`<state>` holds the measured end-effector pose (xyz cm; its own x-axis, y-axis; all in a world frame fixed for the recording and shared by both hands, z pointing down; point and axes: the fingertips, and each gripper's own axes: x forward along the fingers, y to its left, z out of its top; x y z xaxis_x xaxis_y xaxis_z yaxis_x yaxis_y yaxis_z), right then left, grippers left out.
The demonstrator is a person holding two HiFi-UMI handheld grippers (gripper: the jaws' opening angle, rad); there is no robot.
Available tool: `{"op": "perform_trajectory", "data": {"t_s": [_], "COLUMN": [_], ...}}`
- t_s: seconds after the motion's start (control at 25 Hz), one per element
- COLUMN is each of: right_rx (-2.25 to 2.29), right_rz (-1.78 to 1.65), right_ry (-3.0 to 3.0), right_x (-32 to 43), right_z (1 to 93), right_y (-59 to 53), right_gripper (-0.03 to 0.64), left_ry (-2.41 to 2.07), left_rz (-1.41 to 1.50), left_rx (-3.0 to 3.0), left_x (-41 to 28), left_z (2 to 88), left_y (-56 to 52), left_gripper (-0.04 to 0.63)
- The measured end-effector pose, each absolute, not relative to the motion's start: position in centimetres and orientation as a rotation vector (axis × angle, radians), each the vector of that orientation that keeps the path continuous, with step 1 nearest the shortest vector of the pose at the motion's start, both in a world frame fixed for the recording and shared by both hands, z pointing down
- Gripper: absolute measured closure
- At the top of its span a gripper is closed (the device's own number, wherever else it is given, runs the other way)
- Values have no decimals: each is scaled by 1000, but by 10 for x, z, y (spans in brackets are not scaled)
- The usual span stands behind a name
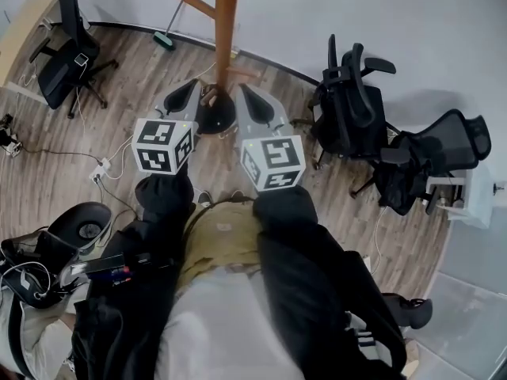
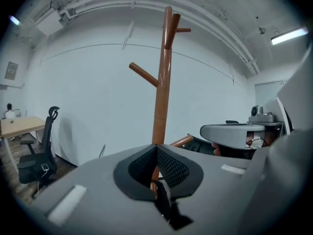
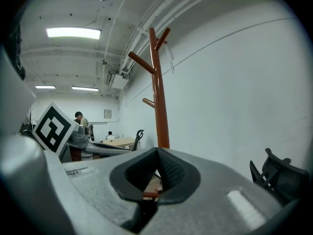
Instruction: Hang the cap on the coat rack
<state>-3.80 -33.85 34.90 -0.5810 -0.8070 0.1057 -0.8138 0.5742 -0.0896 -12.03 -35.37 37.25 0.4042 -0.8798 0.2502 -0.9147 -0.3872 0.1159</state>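
Black sleeves (image 1: 162, 204) nearest, marker cubes (image 1: 164, 145) up, both grippers side by side and pointed at the rack. Left gripper (image 2: 157, 151): clenched, pads meeting at the tip. A thin dark strip sits low in the gap behind them and I can't tell what it is. Right gripper (image 3: 157, 153): clenched too, pads together, nothing I can make out between them. The cap (image 1: 214, 119), as far as I can tell, is the black dome low at the rack's foot. In the head view it sits between and just beyond the two gripper tips; whether either gripper touches it, I can't tell. Rack (image 2: 161, 97) stands upright just ahead, a brown wooden pole with angled pegs up high, one lower peg, and slanted wooden struts at the bottom. It's on a wood-plank floor (image 1: 47, 188). A power strip (image 1: 99, 170) with cables lies on the floor to my left. A cluster of black office chairs (image 1: 348, 105) is to the right of the rack, and another black chair (image 1: 67, 50) is far left. A broom (image 1: 168, 30) leans against the white wall (image 2: 88, 92) behind the rack. A pale desk (image 2: 17, 126) is furthest back on the left, with a seated person (image 2: 9, 112) at it.
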Motion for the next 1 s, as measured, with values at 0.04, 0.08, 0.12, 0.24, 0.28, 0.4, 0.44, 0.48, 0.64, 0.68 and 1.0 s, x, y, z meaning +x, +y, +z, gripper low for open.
{"op": "perform_trajectory", "data": {"t_s": [0.04, 0.08, 0.12, 0.24, 0.28, 0.4, 0.44, 0.48, 0.64, 0.68, 1.0], "right_rx": [1415, 1418, 1420, 1423, 1425, 1431, 1432, 1434, 1436, 1434, 1433], "right_rz": [185, 175, 167, 147, 139, 120, 117, 113, 102, 101, 110], "right_ry": [-2741, -2742, -2745, -2759, -2762, -2764, -2764, -2764, -2768, -2769, -2768], "right_x": [-38, -38, -38, -39, -39, -39, -38, -38, -39, -39, -38], "right_z": [346, 343, 340, 333, 331, 327, 326, 325, 323, 323, 322], "right_y": [-339, -339, -340, -340, -340, -341, -341, -341, -341, -342, -343], "right_gripper": [620, 620, 620, 620, 620, 621, 621, 621, 621, 621, 621], "left_ry": [-1589, -1594, -1596, -1601, -1604, -1610, -1610, -1610, -1616, -1620, -1633], "left_rz": [206, 198, 194, 191, 189, 183, 180, 178, 179, 181, 192], "left_rx": [2437, 2448, 2457, 2471, 2473, 2482, 2486, 2489, 2487, 2482, 2455], "left_x": [-119, -118, -116, -115, -115, -115, -114, -113, -115, -117, -121], "left_z": [367, 363, 359, 352, 351, 346, 344, 343, 344, 344, 347], "left_y": [-355, -356, -357, -359, -360, -360, -361, -361, -362, -362, -364], "left_gripper": [592, 592, 592, 592, 592, 592, 592, 592, 592, 592, 592]}}
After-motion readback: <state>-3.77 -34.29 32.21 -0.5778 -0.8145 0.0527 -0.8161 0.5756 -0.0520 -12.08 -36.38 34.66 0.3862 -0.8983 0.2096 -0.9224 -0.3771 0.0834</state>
